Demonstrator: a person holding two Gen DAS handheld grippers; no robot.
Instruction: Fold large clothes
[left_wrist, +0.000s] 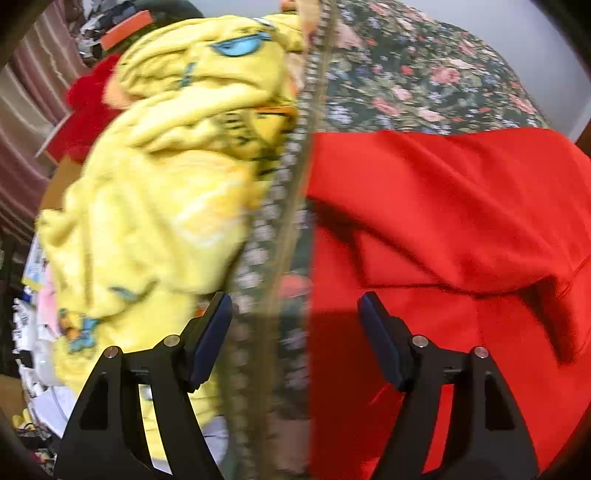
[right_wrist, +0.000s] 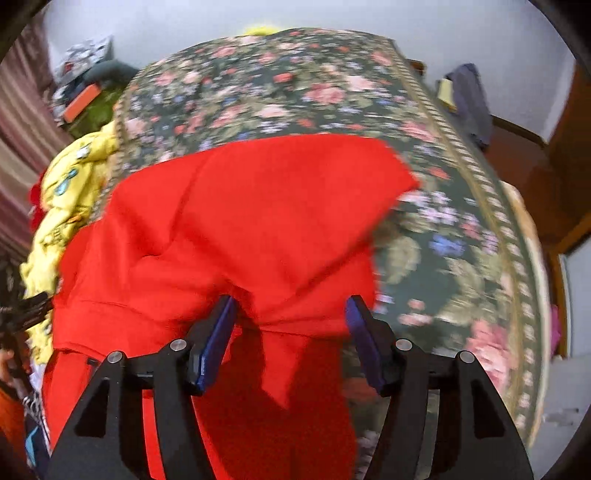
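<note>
My left claw (left_wrist: 295, 314) hangs released, its blue pads (left_wrist: 210, 339) standing wide with nothing pressed between them; below the gap runs the patterned border of the floral cover (left_wrist: 424, 74) and the near edge of the red garment (left_wrist: 443, 221). My right claw (right_wrist: 291, 317) is released too, its pads apart on either side of a bunched fold of the same red garment (right_wrist: 240, 221), the cloth lying loose in the gap rather than pinched. The garment lies spread over the near part of the floral cover (right_wrist: 295, 81), which drapes a broad surface; I cannot tell whether that is a bed or a worktop underneath. One flap of red is folded over the rest, with a pointed corner reaching out to the right in the right wrist view. Crowding the left side is a heap of yellow printed fabric (left_wrist: 166, 184), piled just beside the cover's border and touching the red cloth's left edge in the right wrist view (right_wrist: 66, 192). Behind the heap I see another patch of red cloth (left_wrist: 88, 110), an orange box (left_wrist: 125, 29) among blurred clutter, and a striped curtain (left_wrist: 26, 129). On the far right, past the cover, a dark cloth (right_wrist: 471, 103) hangs over brown wooden furniture (right_wrist: 569, 155) against a pale wall (right_wrist: 332, 18).
</note>
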